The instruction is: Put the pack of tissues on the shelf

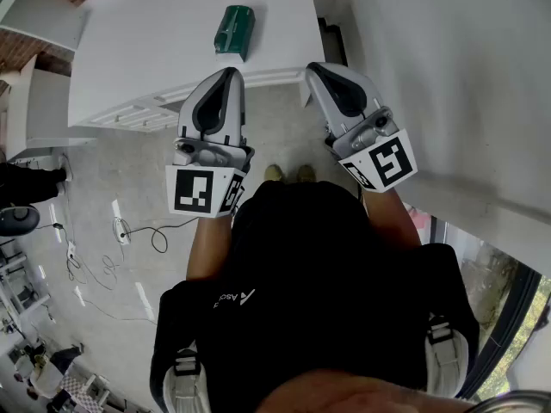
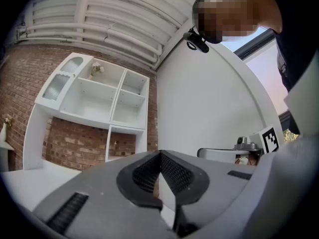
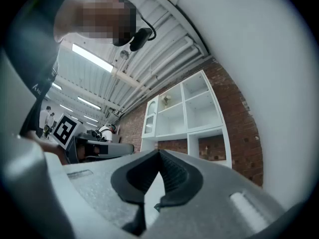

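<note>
The pack of tissues (image 1: 234,31) lies untouched on the white desk (image 1: 129,58), set back from the near edge and somewhat nearer the right edge than the left. Both tools are held short of it, over the floor at the desk's near edge. The left gripper (image 1: 230,72) is clenched with its ribbed pads meeting and nothing between them, and the right gripper (image 1: 315,69) is clenched and empty too. The step in hand looks like the reach for the pack. To do it well, one gripper should release its jaws before it crosses the near edge, then come down over the pack's narrow width rather than its length. It should close only firmly enough to hold, because the pack appears to be a soft oblong block in dark green glossy film that will dent and may slip. The pads are black with a fine crosshatched grip, set in smooth grey shells. The shelf (image 2: 107,101) is a white unit of open square compartments against a rough red brick wall, with flat boards to set the pack on.
</note>
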Demonstrator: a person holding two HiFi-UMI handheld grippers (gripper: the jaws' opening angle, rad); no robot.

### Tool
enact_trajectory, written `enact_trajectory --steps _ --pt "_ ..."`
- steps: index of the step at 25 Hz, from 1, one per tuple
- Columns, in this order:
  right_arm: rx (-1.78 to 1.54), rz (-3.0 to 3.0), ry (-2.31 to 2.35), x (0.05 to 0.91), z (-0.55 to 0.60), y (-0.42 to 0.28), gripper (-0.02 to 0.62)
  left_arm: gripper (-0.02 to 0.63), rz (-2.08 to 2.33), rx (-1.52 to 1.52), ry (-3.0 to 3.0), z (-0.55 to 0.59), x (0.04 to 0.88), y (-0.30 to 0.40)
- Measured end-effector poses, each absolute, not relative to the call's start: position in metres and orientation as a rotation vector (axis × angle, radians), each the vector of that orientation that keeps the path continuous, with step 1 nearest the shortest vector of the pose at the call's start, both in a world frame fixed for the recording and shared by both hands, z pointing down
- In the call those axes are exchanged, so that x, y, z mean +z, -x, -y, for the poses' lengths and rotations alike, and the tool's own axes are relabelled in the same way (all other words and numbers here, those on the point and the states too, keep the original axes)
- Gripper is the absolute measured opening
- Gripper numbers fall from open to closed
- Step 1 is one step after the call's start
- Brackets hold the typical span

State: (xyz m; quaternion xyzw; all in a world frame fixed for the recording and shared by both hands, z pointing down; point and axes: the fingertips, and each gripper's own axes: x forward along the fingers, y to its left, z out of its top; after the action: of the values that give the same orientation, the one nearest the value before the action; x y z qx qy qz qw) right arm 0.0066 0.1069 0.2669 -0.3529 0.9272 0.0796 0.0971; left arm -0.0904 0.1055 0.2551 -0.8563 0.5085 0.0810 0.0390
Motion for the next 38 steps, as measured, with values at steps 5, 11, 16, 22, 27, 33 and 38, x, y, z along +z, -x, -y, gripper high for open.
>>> enact_trajectory --steps 5,11,16,22,27,33,38 --pt "0.241 -2.753 1.042 0.265 -0.105 0.001 0.000 -0.002 -1.558 0.250 2.629 -0.103 0.254 0.097" --pt "0.250 -2.757 1.061 0.264 -0.104 0.012 0.000 -0.002 -1.598 0.268 2.606 -0.096 0.258 0.113" --pt "0.251 -2.757 1.108 0.268 -0.100 0.022 0.000 0.029 -1.670 0.224 2.603 -0.079 0.275 0.135" --pt "0.259 -2.763 1.173 0.277 -0.096 0.045 0.000 0.196 -1.694 0.134 2.647 -0.053 0.313 0.158" --pt "0.294 -2.793 1.206 0.284 -0.090 0.060 0.000 0.298 -1.686 0.014 2.682 -0.021 0.350 0.162" --pt "0.284 -2.806 1.207 0.293 -0.068 0.065 0.000 0.415 -1.736 -0.214 2.730 0.023 0.416 0.155" --pt "0.256 -2.827 1.186 0.308 -0.038 0.056 0.000 0.459 -1.829 -0.377 2.712 0.064 0.475 0.157"
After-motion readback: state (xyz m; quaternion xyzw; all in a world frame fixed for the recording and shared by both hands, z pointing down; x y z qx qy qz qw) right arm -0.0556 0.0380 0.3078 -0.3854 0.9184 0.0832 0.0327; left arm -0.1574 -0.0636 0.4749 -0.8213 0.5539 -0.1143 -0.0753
